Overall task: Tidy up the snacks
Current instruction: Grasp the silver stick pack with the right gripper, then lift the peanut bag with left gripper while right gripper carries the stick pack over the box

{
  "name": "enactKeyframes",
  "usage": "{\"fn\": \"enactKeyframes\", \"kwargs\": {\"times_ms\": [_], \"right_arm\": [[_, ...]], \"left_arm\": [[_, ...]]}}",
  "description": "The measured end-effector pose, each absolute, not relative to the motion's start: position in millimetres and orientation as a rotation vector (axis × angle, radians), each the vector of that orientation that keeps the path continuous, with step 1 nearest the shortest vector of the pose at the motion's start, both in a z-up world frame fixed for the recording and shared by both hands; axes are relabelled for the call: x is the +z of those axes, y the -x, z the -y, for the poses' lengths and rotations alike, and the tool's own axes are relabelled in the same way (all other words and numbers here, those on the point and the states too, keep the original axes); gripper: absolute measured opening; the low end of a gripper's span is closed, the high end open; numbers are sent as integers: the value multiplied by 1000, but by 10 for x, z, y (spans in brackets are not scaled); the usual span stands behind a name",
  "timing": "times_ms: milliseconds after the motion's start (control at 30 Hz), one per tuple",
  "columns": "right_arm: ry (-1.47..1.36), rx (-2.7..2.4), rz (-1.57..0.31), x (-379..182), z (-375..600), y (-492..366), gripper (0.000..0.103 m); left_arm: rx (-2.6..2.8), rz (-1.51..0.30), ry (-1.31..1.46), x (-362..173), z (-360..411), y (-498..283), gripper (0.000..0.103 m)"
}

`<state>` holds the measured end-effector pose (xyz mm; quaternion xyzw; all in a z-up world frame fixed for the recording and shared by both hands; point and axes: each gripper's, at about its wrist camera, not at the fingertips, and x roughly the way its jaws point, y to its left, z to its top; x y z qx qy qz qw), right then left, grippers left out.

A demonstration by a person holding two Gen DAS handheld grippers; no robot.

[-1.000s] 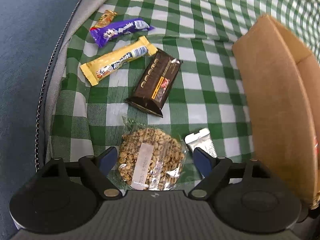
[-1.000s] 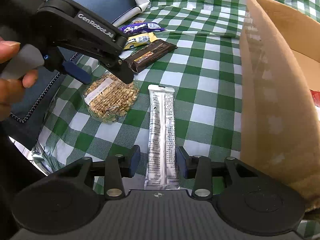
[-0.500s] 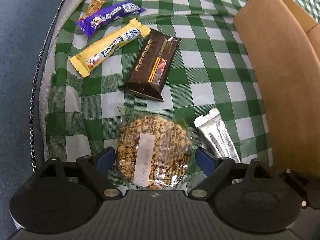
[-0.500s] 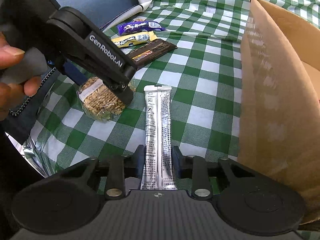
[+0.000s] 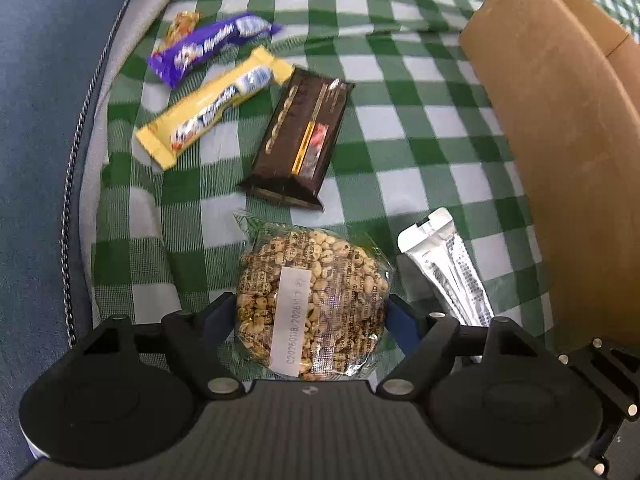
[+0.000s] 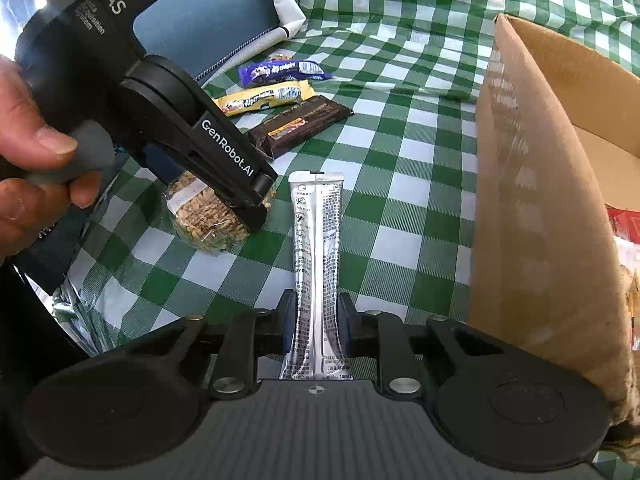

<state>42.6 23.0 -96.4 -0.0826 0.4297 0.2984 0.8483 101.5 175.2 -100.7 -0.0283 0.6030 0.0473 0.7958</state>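
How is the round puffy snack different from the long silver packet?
The puffed snack pack is round, clear and shows tan grains; the silver packet is long, flat and shiny with printing. The snack pack sits between the closing left gripper; the silver packet is pinched by the closing right gripper. Both lie on the green checked cloth.

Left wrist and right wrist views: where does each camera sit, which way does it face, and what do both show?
Left wrist: on the left gripper, looking steeply down at the puffed-grain bag between its closing jaws.
Right wrist: on the right gripper, looking down and forward along the silver sachet, its jaws closing on it; a hand shows.
Shared: bag, sachet, brown chocolate bar, cardboard box, checked cloth.
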Motion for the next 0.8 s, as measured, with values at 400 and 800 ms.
{"fn": "enactKeyframes", "kwargs": {"times_ms": [400,800], "right_arm": [[117,607,-792,-532,-101,-345,22],[157,550,-574,276,433,-507,22]], "left_arm": [[112,-1058,167,-579,-1863,-873,83],[127,-944,181,-402,-1867,-769,83]]}}
